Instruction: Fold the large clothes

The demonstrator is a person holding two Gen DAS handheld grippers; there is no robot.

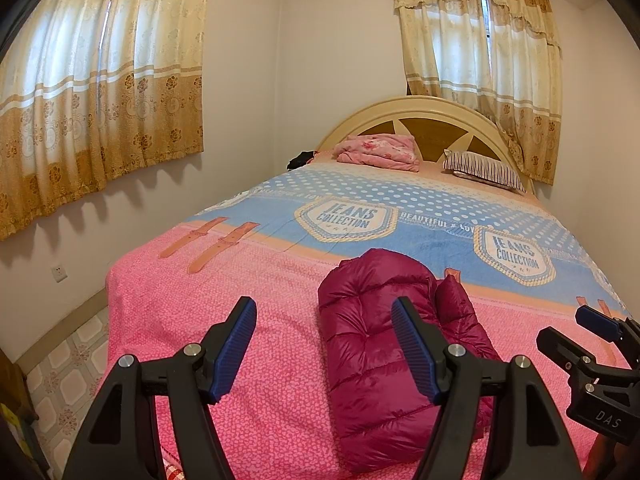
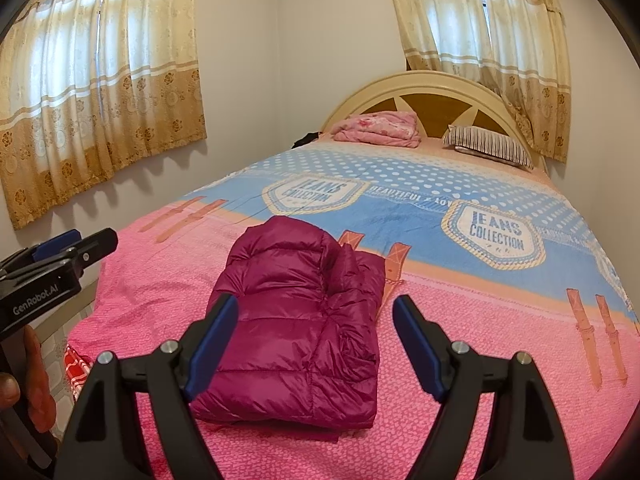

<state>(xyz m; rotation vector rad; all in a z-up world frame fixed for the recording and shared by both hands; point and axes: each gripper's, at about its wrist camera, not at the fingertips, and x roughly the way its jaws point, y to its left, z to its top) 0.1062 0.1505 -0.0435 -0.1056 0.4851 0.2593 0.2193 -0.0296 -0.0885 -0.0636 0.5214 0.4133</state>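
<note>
Magenta puffer jacket (image 2: 296, 340) is seen folded into a compact, thick bundle lying on the pink part of the bedspread (image 2: 500, 360), near the foot of the bed. Its quilted panels face up, and a smaller folded part is tucked along its far right side. Under its near edge a flat strip of the same fabric is visible on the bedspread.

In the left wrist view the jacket (image 1: 368, 360) is seen partly behind the right finger of the left claw (image 1: 324, 316). That claw is spread wide with nothing between its blue pads (image 1: 236, 352), and it is held above the bedspread, apart from the jacket. The right claw (image 2: 316, 312) is likewise spread wide, and nothing is pinched by it; the near part of the jacket is seen between and beyond its fingers without being touched by the pads. Each claw is caught at the edge of the other's view: the left one (image 2: 60, 252) at the left, with part of a hand (image 2: 24, 380) below it, and the right one (image 1: 600, 324) at the right.

Farther up, the bedspread turns blue with white dots and printed badges. At the curved headboard (image 2: 420, 84) a folded pink quilt (image 2: 376, 128) and a striped pillow (image 2: 492, 146) are laid. Patterned curtains (image 2: 100, 80) are hung over two windows.
</note>
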